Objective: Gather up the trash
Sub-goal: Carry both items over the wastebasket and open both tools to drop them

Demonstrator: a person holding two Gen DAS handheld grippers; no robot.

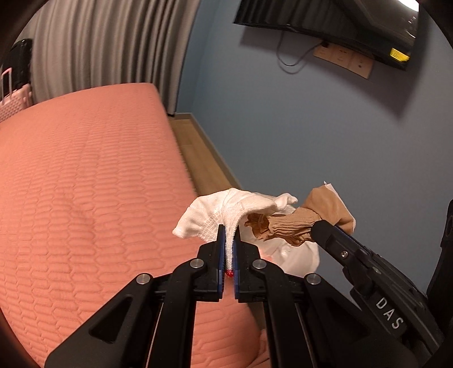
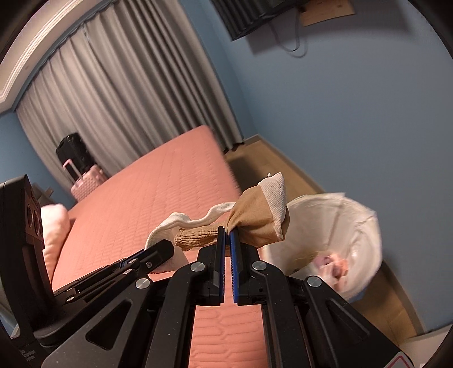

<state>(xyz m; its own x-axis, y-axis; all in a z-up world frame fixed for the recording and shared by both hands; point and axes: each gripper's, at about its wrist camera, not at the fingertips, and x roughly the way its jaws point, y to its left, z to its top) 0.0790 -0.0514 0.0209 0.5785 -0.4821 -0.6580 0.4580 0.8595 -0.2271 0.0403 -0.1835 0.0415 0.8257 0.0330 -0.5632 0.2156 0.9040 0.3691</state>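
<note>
You are clenching a white sock [image 1: 226, 209] in the left tongs [image 1: 228, 243] and a tan one [image 2: 254, 218] in the right tongs [image 2: 227, 240], above the bed's [image 1: 85, 169] edge. The blurred bin [image 2: 339, 226] is seemingly lying just ahead; thin pinches could be slipping, dropping socks short.

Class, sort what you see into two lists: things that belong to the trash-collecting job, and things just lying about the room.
Part of the job:
- white sock, in left tool
- tan stocking, in right tool
- lined bin

Just lying about:
- bed
- suitcases
- curtain
- wall TV
- pillow
</note>
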